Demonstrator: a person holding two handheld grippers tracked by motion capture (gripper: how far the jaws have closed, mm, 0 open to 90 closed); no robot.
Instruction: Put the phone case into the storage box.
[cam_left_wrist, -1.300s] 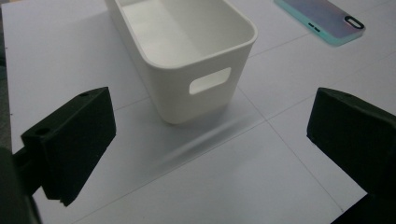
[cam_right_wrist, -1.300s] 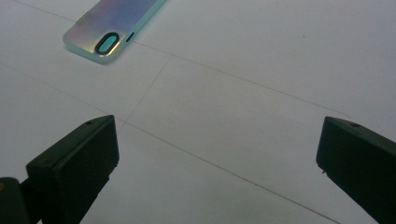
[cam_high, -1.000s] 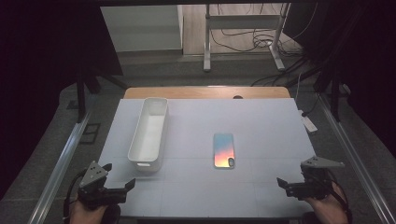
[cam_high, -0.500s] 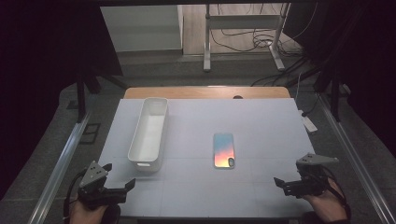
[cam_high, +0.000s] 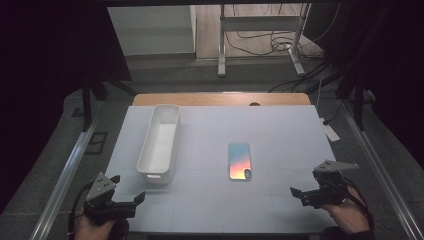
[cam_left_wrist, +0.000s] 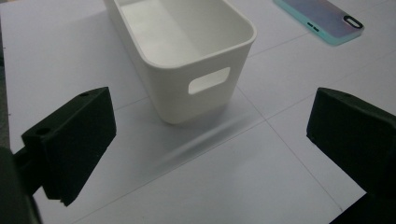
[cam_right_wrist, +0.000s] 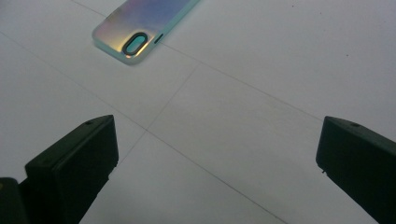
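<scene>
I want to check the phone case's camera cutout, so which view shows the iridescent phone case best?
The right gripper view: the iridescent phone case with mint edge lies close, its oval cutout sharp, though its far end is cropped. The high view shows the whole case, but small. The left gripper view catches one end at the frame's top.

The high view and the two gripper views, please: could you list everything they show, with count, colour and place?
Bin: one, white, oblong, open and empty, left part of the table, with a handle slot in its near end.
Phone case: one, iridescent pink-orange with a teal edge, flat on the table right of the bin, apart from it.
Table: one, white top, wooden edge at the far side.
Metal stand: one, grey, on the floor beyond the table, cables around it.
Left gripper: one, black, near left corner, jaws open, empty.
Right gripper: one, black, near right corner, jaws open, empty.
Hands: two, holding the grippers at the bottom edge.
</scene>
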